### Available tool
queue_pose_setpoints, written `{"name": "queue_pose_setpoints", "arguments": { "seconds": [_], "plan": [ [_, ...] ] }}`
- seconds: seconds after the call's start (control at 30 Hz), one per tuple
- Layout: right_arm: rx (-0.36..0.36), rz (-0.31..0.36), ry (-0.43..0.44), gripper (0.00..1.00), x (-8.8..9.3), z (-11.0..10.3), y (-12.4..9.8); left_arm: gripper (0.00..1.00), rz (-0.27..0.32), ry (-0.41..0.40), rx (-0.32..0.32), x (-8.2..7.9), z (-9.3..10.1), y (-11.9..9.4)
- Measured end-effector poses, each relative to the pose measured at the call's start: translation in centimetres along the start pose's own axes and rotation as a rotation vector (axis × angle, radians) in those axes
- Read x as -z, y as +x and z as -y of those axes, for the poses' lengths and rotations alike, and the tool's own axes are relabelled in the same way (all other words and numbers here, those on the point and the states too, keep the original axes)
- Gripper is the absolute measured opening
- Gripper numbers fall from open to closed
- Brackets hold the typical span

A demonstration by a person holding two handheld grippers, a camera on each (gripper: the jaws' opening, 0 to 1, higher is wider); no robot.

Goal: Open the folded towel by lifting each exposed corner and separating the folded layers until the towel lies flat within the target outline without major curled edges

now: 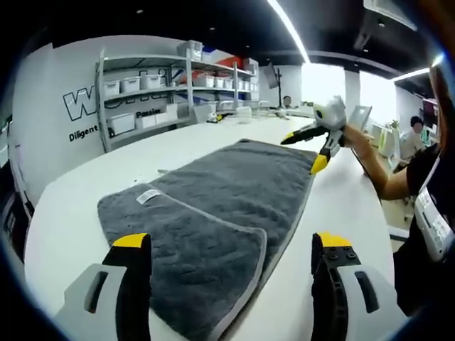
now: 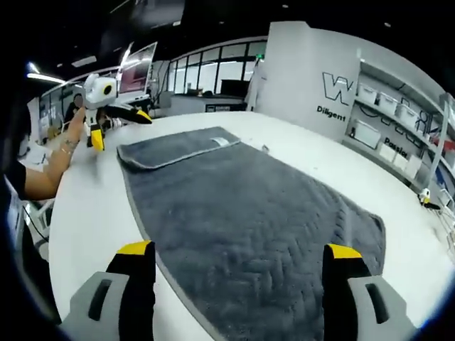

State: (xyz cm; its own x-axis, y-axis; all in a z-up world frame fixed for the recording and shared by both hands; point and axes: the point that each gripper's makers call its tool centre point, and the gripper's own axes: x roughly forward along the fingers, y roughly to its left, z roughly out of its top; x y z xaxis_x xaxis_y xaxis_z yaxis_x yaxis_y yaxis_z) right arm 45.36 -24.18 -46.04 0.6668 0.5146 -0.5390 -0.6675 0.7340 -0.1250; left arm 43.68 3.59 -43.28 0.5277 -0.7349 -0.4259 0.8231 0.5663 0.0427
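A grey towel (image 1: pixel 234 177) lies on the white table (image 1: pixel 64 227). Its near end in the left gripper view is folded over as a flap (image 1: pixel 192 256) with a pale hem, and a white label (image 1: pixel 148 195) sits beside the fold. My left gripper (image 1: pixel 232 241) hangs open just above that flap, holding nothing. Past the towel's far end, a hand holds my right gripper (image 1: pixel 303 150) open in the air. In the right gripper view the towel (image 2: pixel 263 213) spreads away from the open right gripper (image 2: pixel 239 250). The flap (image 2: pixel 178 145) is at the far end, with the left gripper (image 2: pixel 121 126) beyond it.
Metal shelves (image 1: pixel 178 85) with white bins stand against the lettered wall behind the table. A person (image 1: pixel 416 135) sits at the back. A forearm (image 2: pixel 50 167) reaches over the table edge. Bare table (image 2: pixel 92 213) runs along both sides of the towel.
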Motion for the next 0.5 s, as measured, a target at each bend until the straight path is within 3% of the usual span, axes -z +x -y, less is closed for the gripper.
{"name": "queue_pose_setpoints", "arguments": {
  "seconds": [0.1,0.2,0.3,0.4,0.5],
  "plan": [
    [-0.004,0.011,0.013,0.99,-0.1,0.0,-0.1,0.89,-0.013,0.026,-0.025,0.0,-0.1,0.2],
    [-0.016,0.021,0.015,0.99,-0.3,-0.2,-0.1,0.81,0.01,0.057,-0.079,-0.5,-0.7,0.3],
    [-0.02,0.022,0.008,0.99,-0.4,-0.5,-0.2,0.77,-0.009,0.107,-0.11,-0.3,-0.9,0.6],
    [-0.026,0.03,0.008,0.99,-0.6,-0.6,-0.2,0.73,-0.018,0.117,-0.103,-0.3,-0.4,1.1],
    [-0.031,0.036,0.01,0.99,-0.6,-0.8,-0.3,0.65,-0.021,0.122,-0.052,-0.2,0.9,2.0]
  ]
}}
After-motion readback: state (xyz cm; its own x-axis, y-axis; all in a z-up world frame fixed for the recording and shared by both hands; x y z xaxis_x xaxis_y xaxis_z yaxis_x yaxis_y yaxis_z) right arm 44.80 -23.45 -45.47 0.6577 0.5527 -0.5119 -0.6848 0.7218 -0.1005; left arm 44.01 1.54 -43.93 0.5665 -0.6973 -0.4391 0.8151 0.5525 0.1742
